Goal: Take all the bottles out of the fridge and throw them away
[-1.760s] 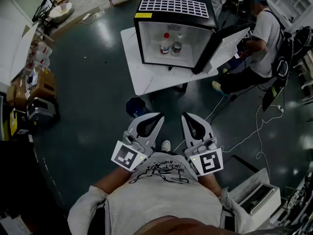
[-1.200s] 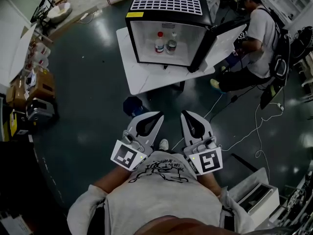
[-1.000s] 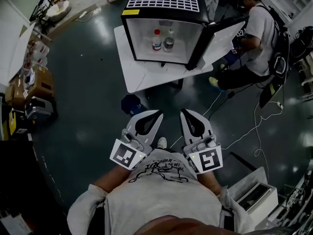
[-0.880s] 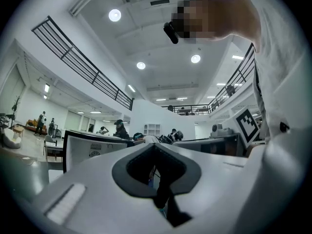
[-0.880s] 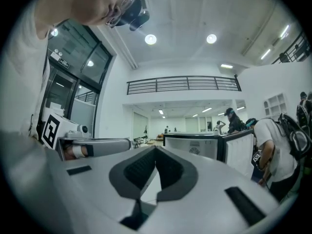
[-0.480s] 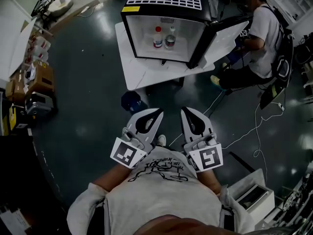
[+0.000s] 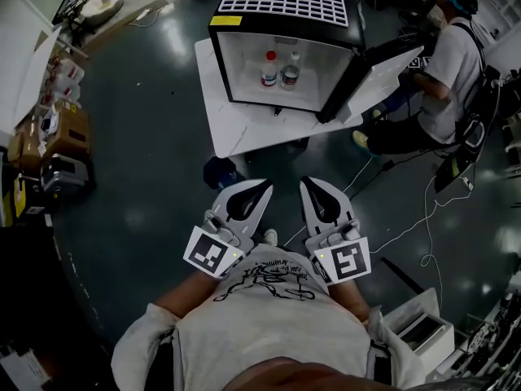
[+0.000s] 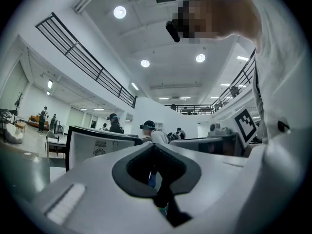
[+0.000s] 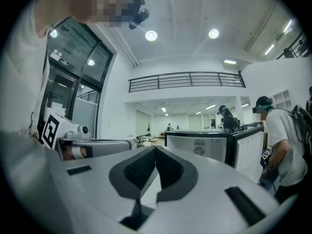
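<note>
The black mini fridge (image 7: 286, 6) stands open on a white table (image 7: 244, 133), its door (image 7: 378, 72) swung out to the right. Inside it I see a red-capped bottle (image 7: 269, 69) and at least one smaller bottle (image 7: 291, 75) to its right. My left gripper (image 7: 264, 186) and right gripper (image 7: 307, 183) are held side by side close to my chest, well short of the table, both shut and empty. The left gripper (image 8: 155, 146) view shows the fridge (image 8: 95, 145) ahead at the left. In the right gripper (image 9: 156, 149) view the fridge (image 9: 197, 149) and its door (image 9: 247, 152) lie ahead.
A blue bin (image 7: 221, 172) sits on the dark floor just in front of the table. A person (image 7: 452, 80) crouches to the right of the fridge door. White cables (image 7: 423, 210) trail across the floor at the right. Boxes (image 7: 61, 137) line the left side.
The fridge and table have shifted slightly rightward in the head view. Both grippers remain shut, side by side, and have edged up a little in the frame. The person at right has moved.
</note>
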`<state>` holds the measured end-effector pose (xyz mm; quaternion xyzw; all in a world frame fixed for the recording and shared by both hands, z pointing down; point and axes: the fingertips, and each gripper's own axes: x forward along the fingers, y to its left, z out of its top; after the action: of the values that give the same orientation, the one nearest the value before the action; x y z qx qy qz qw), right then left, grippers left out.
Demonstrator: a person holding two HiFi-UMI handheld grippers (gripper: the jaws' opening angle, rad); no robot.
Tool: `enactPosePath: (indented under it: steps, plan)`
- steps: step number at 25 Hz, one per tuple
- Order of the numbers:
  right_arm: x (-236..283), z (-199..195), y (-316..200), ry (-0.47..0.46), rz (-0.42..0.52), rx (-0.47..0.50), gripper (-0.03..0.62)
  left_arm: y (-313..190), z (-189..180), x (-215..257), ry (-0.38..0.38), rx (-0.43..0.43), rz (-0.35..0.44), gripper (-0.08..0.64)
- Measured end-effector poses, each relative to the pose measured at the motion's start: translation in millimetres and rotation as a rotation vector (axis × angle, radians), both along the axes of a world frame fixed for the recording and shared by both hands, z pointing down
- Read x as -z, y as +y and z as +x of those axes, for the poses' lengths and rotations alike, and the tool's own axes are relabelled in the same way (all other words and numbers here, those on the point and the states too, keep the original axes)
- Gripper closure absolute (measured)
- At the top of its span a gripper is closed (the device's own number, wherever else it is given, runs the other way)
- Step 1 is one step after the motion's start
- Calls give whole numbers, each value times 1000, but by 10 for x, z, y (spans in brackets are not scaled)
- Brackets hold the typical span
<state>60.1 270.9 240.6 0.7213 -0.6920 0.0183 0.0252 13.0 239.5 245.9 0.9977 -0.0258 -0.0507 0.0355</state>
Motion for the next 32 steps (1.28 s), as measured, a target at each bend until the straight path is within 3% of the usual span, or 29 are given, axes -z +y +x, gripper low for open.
enactPosePath:
  steps: [21,32]
  plan:
    - [-40,34,-1312,19,-31,-20,583,-1262,68,-70,5,-44,-28,554]
    - [-122,-51,-1668,12,-56,-27,583,-1635,-24,-130,6,-44,-40,554]
